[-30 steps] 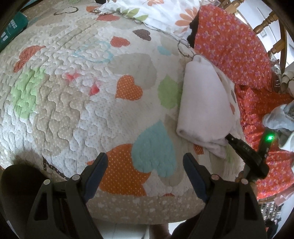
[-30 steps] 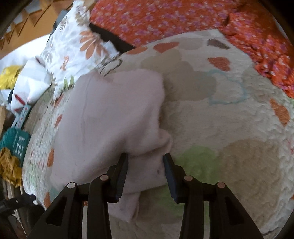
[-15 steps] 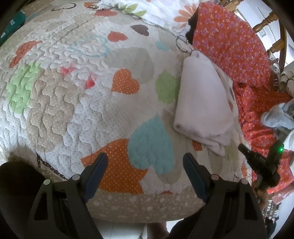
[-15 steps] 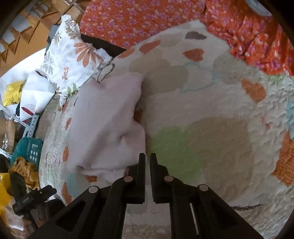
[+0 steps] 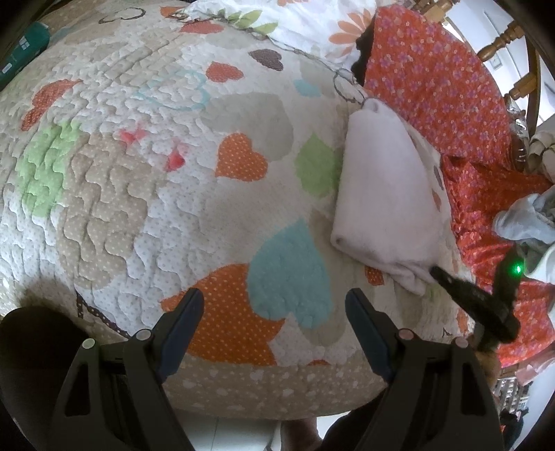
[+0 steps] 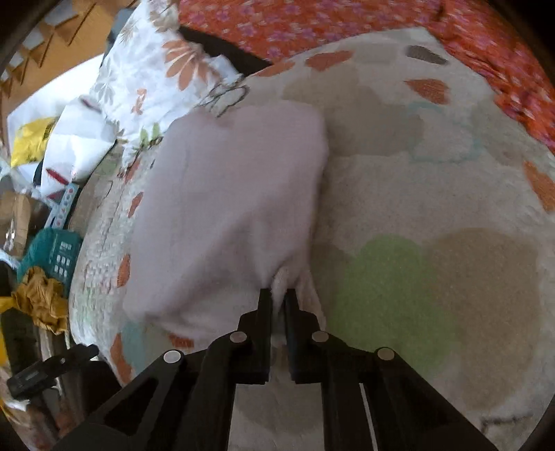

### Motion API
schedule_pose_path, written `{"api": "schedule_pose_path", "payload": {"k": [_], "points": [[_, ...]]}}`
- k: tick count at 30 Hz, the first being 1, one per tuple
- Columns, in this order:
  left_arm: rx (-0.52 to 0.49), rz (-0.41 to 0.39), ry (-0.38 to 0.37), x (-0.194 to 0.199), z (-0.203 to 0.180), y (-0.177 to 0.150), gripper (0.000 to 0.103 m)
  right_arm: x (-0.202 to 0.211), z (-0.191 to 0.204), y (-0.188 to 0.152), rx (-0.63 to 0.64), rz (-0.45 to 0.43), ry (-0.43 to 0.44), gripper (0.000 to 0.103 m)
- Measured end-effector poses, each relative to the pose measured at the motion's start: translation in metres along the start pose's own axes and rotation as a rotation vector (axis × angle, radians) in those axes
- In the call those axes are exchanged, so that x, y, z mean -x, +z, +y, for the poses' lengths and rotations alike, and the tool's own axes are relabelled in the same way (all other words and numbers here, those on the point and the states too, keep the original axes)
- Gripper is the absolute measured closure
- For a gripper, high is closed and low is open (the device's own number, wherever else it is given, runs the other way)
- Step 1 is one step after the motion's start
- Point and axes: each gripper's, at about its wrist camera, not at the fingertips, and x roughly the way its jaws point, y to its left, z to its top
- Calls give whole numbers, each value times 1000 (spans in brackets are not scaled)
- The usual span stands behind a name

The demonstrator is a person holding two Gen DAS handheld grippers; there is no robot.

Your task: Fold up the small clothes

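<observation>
A folded white garment (image 5: 385, 194) lies on the heart-patterned quilt (image 5: 145, 180) at the right side of the bed. It fills the middle left of the right wrist view (image 6: 229, 208). My right gripper (image 6: 278, 295) is shut on the garment's near corner, with cloth pinched between the jaws. It shows from outside in the left wrist view (image 5: 440, 272) at the garment's lower corner. My left gripper (image 5: 274, 305) is open and empty, hovering over the blue and orange hearts near the quilt's front edge, well left of the garment.
An orange floral cloth (image 5: 437, 86) and a flower-print pillow (image 5: 312, 24) lie behind the garment. A pale blue garment (image 5: 523, 222) lies at the far right. A wooden chair (image 5: 520, 79) stands beyond. A teal box (image 6: 55, 253) and yellow cloth (image 6: 38, 301) lie beside the bed.
My right gripper, open around the garment's corner a second ago, shut, drew back, and now grips that corner. The left gripper stayed open and barely shifted.
</observation>
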Motion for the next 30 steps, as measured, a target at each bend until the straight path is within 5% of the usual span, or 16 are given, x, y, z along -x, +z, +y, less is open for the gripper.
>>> {"api": "schedule_pose_path", "payload": {"k": [5, 12, 15, 19, 22, 30], "points": [[11, 13, -13, -3, 6, -1, 20, 17, 10, -9, 45, -8, -126, 96], [-12, -10, 8, 8, 0, -5, 20, 13, 74, -5, 128, -94, 8, 95], [-26, -30, 33, 15, 1, -7, 20, -17, 92, -2, 100, -62, 98, 95], [-50, -55, 84, 24, 5, -9, 20, -65, 98, -22, 70, 64, 77, 95], [-71, -75, 123, 28, 9, -10, 20, -56, 100, -28, 82, 56, 86, 95], [-77, -76, 116, 22, 4, -4, 20, -35, 118, 50, 47, -46, 176, 95]]}}
